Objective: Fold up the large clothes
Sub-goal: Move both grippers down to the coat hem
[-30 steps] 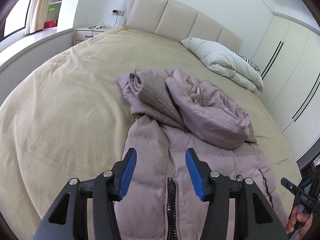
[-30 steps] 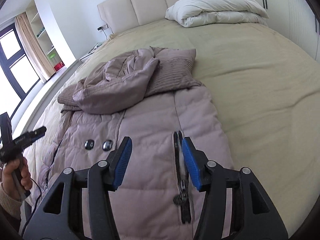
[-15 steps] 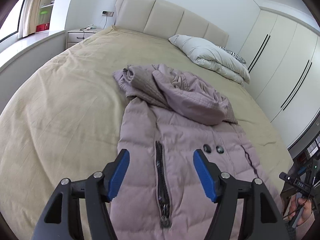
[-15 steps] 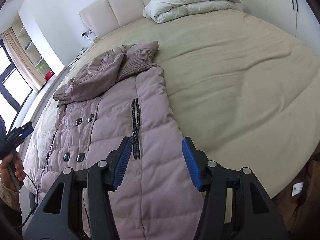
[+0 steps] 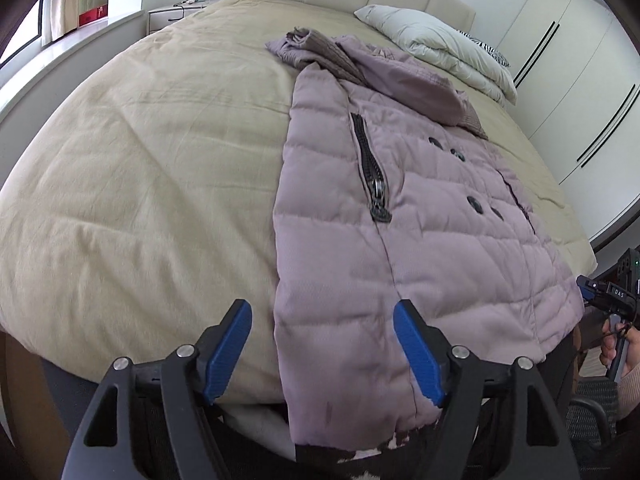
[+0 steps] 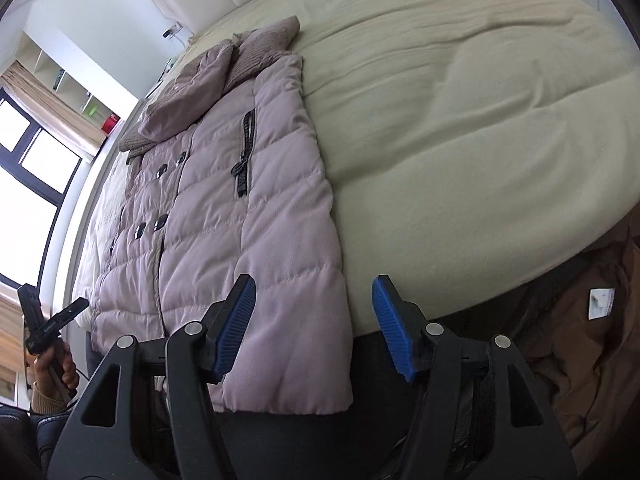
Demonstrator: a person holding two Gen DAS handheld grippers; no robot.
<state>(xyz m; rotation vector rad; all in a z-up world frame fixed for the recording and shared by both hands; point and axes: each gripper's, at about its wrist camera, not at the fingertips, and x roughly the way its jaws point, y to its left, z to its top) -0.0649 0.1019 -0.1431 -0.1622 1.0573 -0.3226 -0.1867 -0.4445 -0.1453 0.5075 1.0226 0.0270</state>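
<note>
One mauve quilted down coat (image 5: 404, 216) lies flat, front up, lengthwise on the beige bed cover (image 5: 152, 152), its hem hanging over the foot edge of the bed and its hood (image 5: 404, 80) bunched at the far end. Readable writing: "DAS" on the body of the right tongs (image 5: 618, 294), seen at the edge of the left wrist view. Since a second ago both cameras have drawn back from mid-coat to the hem. Left tongs (image 5: 322, 354) stand wide, straddling the coat's left side edge just above the hem, gripping nothing. Right tongs (image 6: 312, 326) stand wide over the hem's right corner, empty. Count: one slanted pocket zipper (image 5: 370, 168) facing up, four dark buttons (image 5: 474, 204) in two pairs, two stacked white pillows (image 5: 436, 46) by the headboard.
</note>
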